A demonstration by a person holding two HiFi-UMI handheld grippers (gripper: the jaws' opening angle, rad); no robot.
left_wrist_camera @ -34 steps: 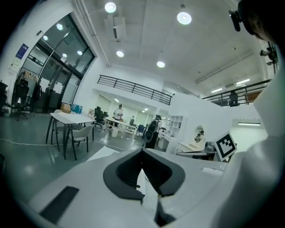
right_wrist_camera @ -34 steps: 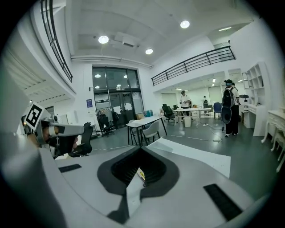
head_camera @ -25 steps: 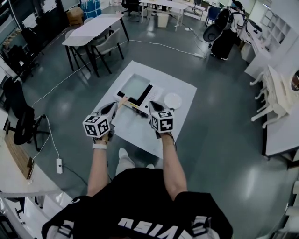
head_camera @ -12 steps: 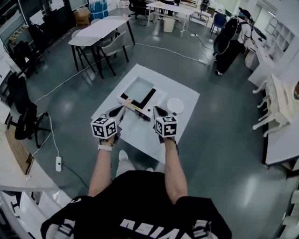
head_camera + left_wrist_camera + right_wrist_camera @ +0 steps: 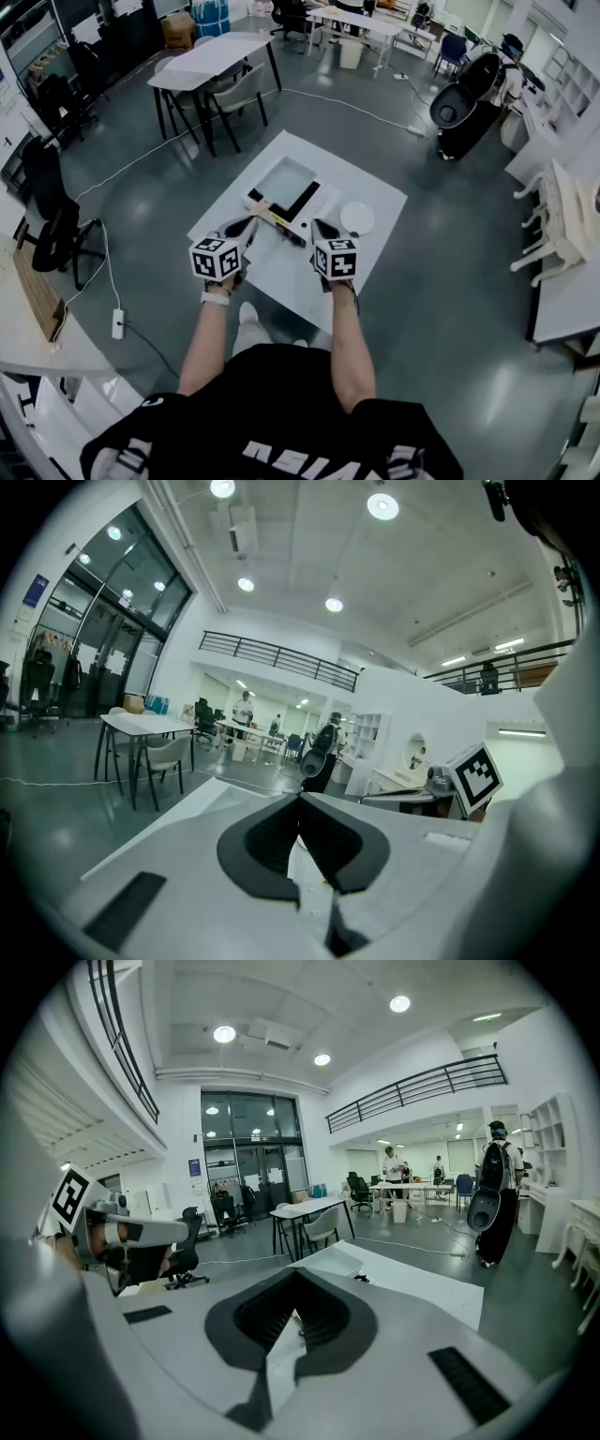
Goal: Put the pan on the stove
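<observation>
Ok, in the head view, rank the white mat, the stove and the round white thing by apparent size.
1. White mat, clearly largest.
2. Stove, on the mat.
3. Round white thing, smallest.
All sit at similar distance, so the order looks safe.

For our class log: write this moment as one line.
left gripper shut, empty | right gripper shut, empty | pan beside stove, untouched

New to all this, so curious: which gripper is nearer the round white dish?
The right gripper; the round white dish lies beside it, the left gripper farther off.
</observation>
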